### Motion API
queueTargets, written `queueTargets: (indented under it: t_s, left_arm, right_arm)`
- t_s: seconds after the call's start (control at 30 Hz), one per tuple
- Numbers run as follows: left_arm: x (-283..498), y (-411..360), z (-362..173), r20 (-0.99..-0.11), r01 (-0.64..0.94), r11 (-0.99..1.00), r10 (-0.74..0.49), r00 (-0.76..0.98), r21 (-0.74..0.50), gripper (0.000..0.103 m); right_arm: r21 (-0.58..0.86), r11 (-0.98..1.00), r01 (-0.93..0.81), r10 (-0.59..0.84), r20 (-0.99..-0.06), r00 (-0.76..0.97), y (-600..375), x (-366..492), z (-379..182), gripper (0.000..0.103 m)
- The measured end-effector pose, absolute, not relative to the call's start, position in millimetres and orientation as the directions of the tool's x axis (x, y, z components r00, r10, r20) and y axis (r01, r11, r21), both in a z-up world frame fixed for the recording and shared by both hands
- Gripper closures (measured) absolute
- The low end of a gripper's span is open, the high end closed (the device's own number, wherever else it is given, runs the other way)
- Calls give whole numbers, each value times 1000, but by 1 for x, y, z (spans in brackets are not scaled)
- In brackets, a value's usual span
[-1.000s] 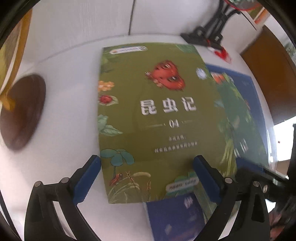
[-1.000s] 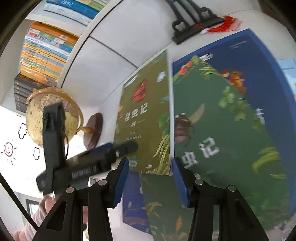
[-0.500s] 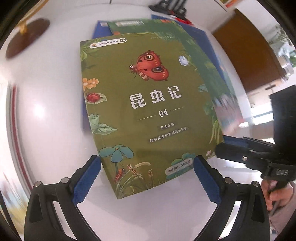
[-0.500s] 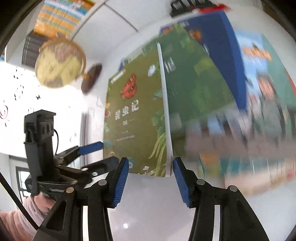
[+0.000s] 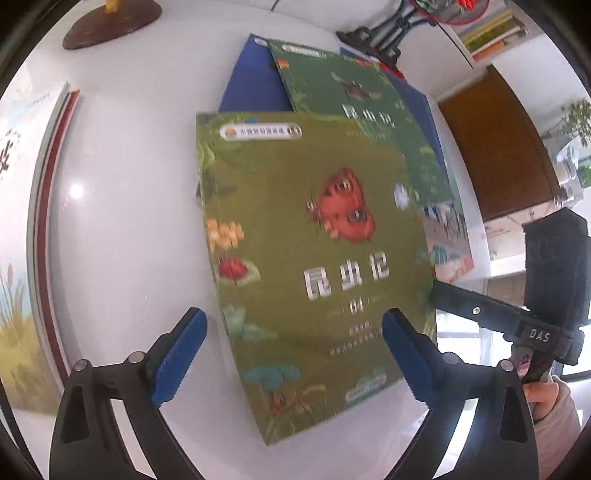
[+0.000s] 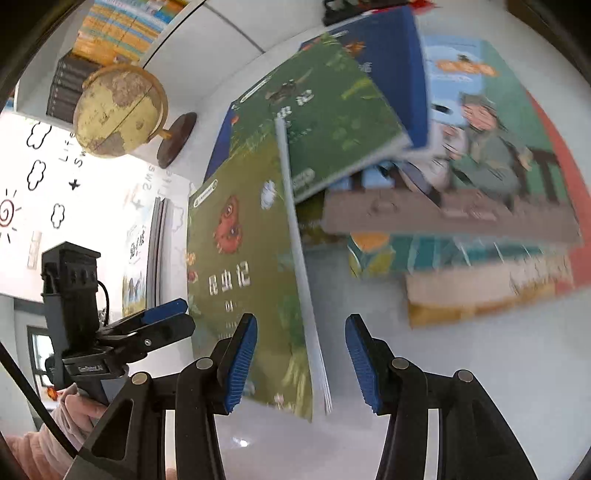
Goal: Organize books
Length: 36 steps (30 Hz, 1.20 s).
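Observation:
An olive-green book with a red butterfly on its cover lies on the white table. Its top edge overlaps a darker green book and a blue book. My left gripper hangs open and wide over the olive book's lower half, and its pads do not touch the book. My right gripper is open at the olive book's right side, with the white page edge between its fingers and apart from both pads. The left gripper shows at the book's left side.
A pile of illustrated books lies to the right, partly under the green book. A globe on a wooden base stands at the back left. More flat books lie at the left, and a black stand sits at the back.
The olive book now lies nearer to me, further out from the blue and green books. Both grippers have travelled along with it. Their jaws look as wide as before.

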State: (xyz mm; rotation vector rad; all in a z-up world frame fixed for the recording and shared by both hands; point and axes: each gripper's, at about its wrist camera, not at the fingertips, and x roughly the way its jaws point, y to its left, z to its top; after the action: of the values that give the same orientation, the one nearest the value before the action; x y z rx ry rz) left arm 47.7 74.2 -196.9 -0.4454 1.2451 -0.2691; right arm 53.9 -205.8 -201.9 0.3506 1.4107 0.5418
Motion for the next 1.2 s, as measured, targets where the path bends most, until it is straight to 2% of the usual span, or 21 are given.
queueTargets:
  t_s: [0.1, 0.27, 0.4, 0.47, 0.53, 0.57, 0.63, 0.7, 0.73, 0.83, 0.93, 1.0, 1.1, 1.2]
  left_arm:
    - [54, 81, -196, -843, -56, 880, -431, 322, -472, 12]
    - [59, 64, -199, -834, -61, 868, -450, 320, -492, 12]
    - [56, 65, -200, -842, -136, 858, -436, 317, -495, 12]
    - [52, 72, -203, -807, -168, 810, -492, 327, -562, 12]
    - [49, 74, -208, -764, -188, 756, -552, 334, -627, 14]
    - [48, 73, -208, -758, -192, 747, -561, 332, -637, 14]
    - [46, 64, -208, -767, -176, 761, -556, 319, -625, 14]
    - [46, 54, -207, -780, -155, 779, -548, 302, -608, 14]
    - [46, 48, -207, -770, -150, 768, -568, 291, -623, 15]
    - [45, 35, -205, -744, -143, 743, -597, 299, -654, 16]
    - [45, 24, -203, -753, -132, 756, -585, 303, -641, 16]
    - [48, 15, -205, -776, -111, 786, -560, 289, -608, 15]
    - [53, 8, -200, -835, -107, 857, -453, 312, -505, 14]
    - [59, 5, -205, -821, -96, 833, -506, 265, -544, 22]
  right_arm:
    - [527, 836, -153, 541, -838, 71, -198, 65, -210, 54]
    - [517, 837, -181, 537, -839, 86, -182, 75, -217, 56]
    - [520, 833, -189, 540, -838, 80, -174, 71, -213, 68]
    - [599, 779, -187, 619, -781, 78, -182, 67, -205, 72]
    - [694, 684, -224, 723, -686, 82, -190, 59, -188, 75]
    - [702, 664, -257, 739, -669, 84, -191, 54, -180, 75]
    - [650, 694, -310, 701, -707, 89, -189, 48, -173, 76]
    - [609, 739, -287, 655, -749, 101, -195, 48, -181, 95]
    - [594, 761, -261, 635, -765, 110, -200, 49, -186, 97]
    - [543, 827, -145, 561, -813, 156, -219, 53, -201, 96]
    - [474, 869, -144, 494, -851, 177, -225, 52, -206, 91]
    - [412, 896, -167, 439, -879, 186, -227, 50, -208, 86]
    - [338, 923, -186, 372, -907, 199, -218, 49, -206, 84]
    - [376, 917, -137, 397, -897, 196, -226, 49, -210, 84]
